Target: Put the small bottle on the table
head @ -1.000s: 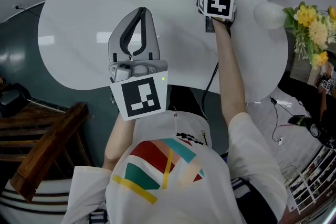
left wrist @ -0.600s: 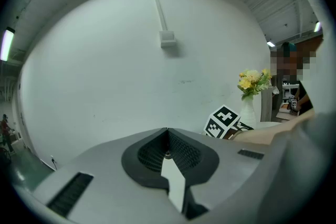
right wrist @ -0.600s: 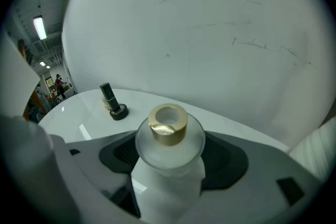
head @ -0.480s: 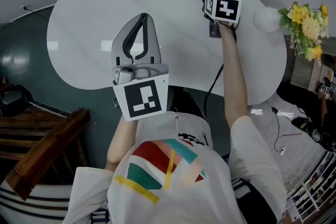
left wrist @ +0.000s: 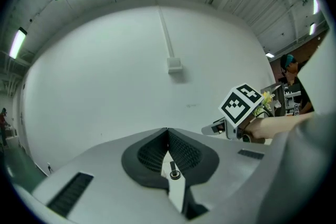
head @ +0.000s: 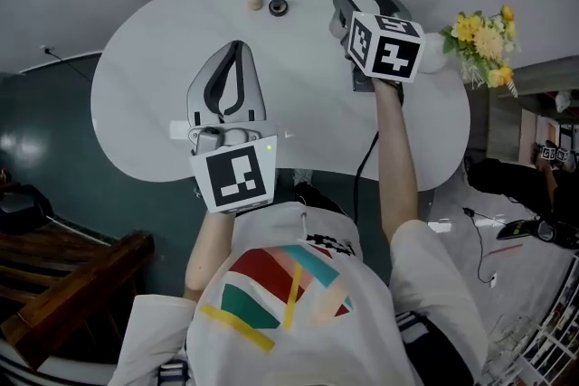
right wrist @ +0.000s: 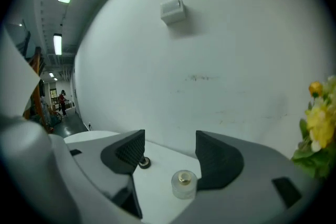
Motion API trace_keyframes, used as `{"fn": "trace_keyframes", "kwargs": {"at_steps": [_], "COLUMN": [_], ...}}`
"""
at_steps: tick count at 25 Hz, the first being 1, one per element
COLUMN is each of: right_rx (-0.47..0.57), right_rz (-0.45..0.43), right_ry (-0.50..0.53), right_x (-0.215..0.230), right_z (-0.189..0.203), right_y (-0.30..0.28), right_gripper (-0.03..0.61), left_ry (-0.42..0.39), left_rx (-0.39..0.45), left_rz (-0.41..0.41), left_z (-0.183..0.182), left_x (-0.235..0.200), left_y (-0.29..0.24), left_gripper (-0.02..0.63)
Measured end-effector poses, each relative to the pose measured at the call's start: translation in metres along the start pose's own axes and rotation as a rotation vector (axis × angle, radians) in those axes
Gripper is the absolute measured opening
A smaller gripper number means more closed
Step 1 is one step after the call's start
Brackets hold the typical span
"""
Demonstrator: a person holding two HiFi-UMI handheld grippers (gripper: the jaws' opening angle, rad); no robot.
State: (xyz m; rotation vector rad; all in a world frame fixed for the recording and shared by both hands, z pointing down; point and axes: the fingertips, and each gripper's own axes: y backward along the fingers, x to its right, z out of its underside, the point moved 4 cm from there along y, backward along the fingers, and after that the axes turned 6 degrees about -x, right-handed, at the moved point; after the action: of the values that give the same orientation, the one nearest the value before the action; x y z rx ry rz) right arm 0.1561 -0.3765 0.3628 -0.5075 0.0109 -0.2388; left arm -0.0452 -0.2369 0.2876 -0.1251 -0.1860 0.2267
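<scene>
We are finding the small bottle [right wrist: 184, 184] standing on the desk [right wrist: 156, 168] between the right hand-held gripper's [right wrist: 169, 147] parted jaws. We are judging placement essentially complete. The left hand-held gripper [left wrist: 168, 136] is sitting closed on nothing.

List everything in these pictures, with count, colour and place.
oval white table: one, white, fills the middle of the head view.
small clear glass bottle with a gold top: one, clear, upright on the table between the right gripper's jaws.
small beige ball: one, beige, on the table's far side.
small black round piece with an upright stem: one, black, beside the ball.
bunch of yellow flowers: one, yellow and green, at the table's right side.
brown wooden furniture: one, brown, on the floor at lower left.
white T-shirt with a coloured print: one, on the person, bottom of the head view.
left gripper: one, grey, jaws together, empty, over the table's near side.
right gripper: one, grey, jaws apart around the bottle.
</scene>
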Motion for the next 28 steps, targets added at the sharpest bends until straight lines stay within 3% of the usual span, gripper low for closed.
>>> {"fn": "trace_keyframes", "kwargs": {"at_steps": [7, 12, 18, 22, 28], "right_rx": [0.25, 0.38, 0.44, 0.475, 0.467], "right_rz": [-0.008, -0.029, -0.069, -0.117, -0.145], "right_ry": [0.054, 0.058, 0.126, 0.108, 0.072], "right_x": [-0.042, -0.08, -0.121, -0.141, -0.16], "right_z": [-0.061, -0.076, -0.072, -0.061, -0.036], "right_y": [0.082, 0.134, 0.171, 0.186, 0.196], "right_gripper": [0.221, 0.147, 0.098, 0.047, 0.024], "left_ry": [0.032, 0.037, 0.042, 0.049, 0.054], "left_rx": [0.076, 0.095, 0.129, 0.143, 0.112], "left_rz": [-0.034, -0.06, -0.073, -0.085, -0.079], "left_z": [-0.018, -0.025, -0.033, -0.036, -0.031], "left_x": [-0.024, -0.045, -0.055, -0.06, -0.065], "left_y": [0.015, 0.03, 0.04, 0.047, 0.057], "left_gripper": [0.017, 0.017, 0.017, 0.017, 0.017]}}
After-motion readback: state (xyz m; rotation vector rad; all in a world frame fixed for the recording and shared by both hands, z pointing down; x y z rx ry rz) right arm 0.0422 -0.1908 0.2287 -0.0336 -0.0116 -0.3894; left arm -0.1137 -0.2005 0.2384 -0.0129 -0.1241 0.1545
